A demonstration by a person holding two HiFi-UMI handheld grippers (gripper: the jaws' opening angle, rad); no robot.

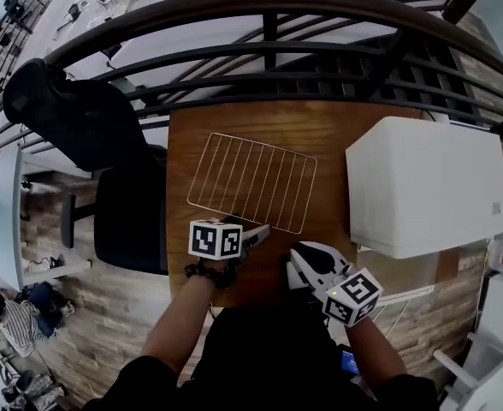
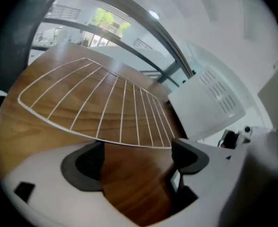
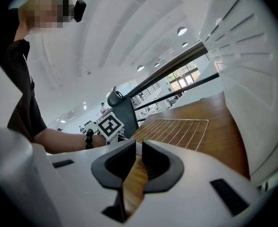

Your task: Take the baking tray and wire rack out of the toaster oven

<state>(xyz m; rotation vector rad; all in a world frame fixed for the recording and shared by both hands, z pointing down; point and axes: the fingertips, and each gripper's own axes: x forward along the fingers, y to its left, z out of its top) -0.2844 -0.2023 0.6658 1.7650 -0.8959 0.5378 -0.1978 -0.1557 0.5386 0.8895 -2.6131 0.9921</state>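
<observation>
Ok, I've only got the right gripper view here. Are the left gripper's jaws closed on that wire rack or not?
Observer: No. The left gripper has its jaws wide apart with only bare wood between them. The near edge of the wire rack runs just past its tips.
Operator: Is the whole rack sitting on the table?
Observer: Yes. The head view shows all four corners lying flat on the wooden table, left of the white toaster oven.
Operator: And the baking tray?
Observer: None of the three views shows it.
</observation>
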